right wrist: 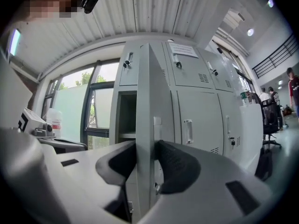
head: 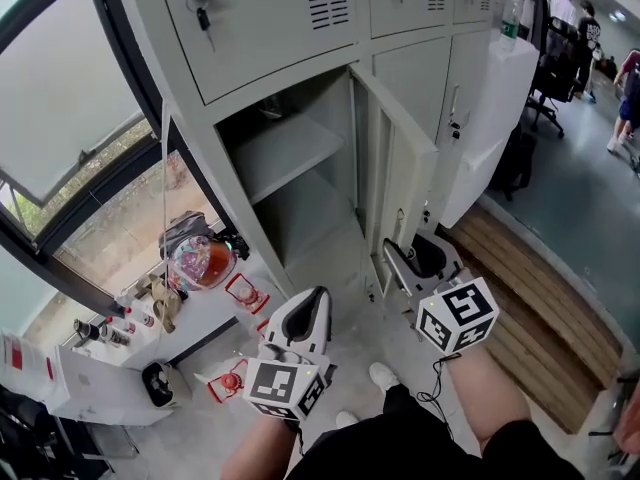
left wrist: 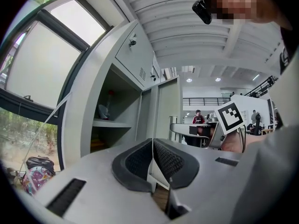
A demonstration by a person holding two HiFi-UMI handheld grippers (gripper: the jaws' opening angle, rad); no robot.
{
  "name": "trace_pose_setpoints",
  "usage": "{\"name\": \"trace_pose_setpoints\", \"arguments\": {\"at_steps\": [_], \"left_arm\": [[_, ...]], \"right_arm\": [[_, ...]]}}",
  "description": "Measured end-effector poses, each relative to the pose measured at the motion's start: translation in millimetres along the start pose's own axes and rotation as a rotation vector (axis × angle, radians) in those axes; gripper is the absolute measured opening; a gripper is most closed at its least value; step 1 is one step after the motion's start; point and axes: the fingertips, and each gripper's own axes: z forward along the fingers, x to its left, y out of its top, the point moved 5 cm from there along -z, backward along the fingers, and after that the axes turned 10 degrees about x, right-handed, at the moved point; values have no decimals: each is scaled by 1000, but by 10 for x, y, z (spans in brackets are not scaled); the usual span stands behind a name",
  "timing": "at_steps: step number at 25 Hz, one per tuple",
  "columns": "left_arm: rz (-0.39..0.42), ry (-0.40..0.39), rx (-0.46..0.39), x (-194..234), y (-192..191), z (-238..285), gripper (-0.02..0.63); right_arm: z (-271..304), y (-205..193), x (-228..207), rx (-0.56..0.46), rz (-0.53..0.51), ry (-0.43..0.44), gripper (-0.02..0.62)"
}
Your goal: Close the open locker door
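Open locker door (head: 405, 183): a grey steel leaf in the lower row of the locker bank (head: 290, 28), which stood swung well out from the cabinet front, its free edge toward the person. Beside it, to the left, lay the open compartment with one shelf (head: 290, 153) across it.

Right gripper (head: 405, 263): it was held level at the door's free edge, the jaws part-way apart with the edge standing between them. The left pad lay against the inner face; a thin gap seemed to separate the right pad from the outer face, though the angle made this hard to judge.

Left gripper (head: 316, 303): it was held lower and to the left, apart from the door, pointing toward the compartment, its two ribbed pads pressed together with nothing between them.

Surroundings: a key (head: 203, 18) hung in the lock of the upper door. A large window (head: 60, 98) stood left of the lockers, and below it a white ledge (head: 110, 368) carried a bag (head: 200, 258). A wooden strip of floor (head: 530, 298) ran to the right. A black office chair (head: 555, 68) and several people (head: 630, 98) were seen far off at the right.
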Motion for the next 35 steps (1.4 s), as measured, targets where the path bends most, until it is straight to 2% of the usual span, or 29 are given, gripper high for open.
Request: {"name": "trace_pose_setpoints", "arguments": {"at_steps": [8, 17, 27, 35], "left_arm": [[1, 74, -9, 110, 40, -172, 21], [-1, 197, -22, 252, 92, -351, 21], [-22, 365, -38, 472, 115, -604, 21], [-45, 453, -45, 605, 94, -666, 21]], "right_arm": [[177, 37, 337, 2, -46, 115, 207], [547, 107, 728, 4, -69, 256, 189], [1075, 207, 981, 11, -80, 364, 171], [1424, 275, 1081, 9, -94, 395, 176]]}}
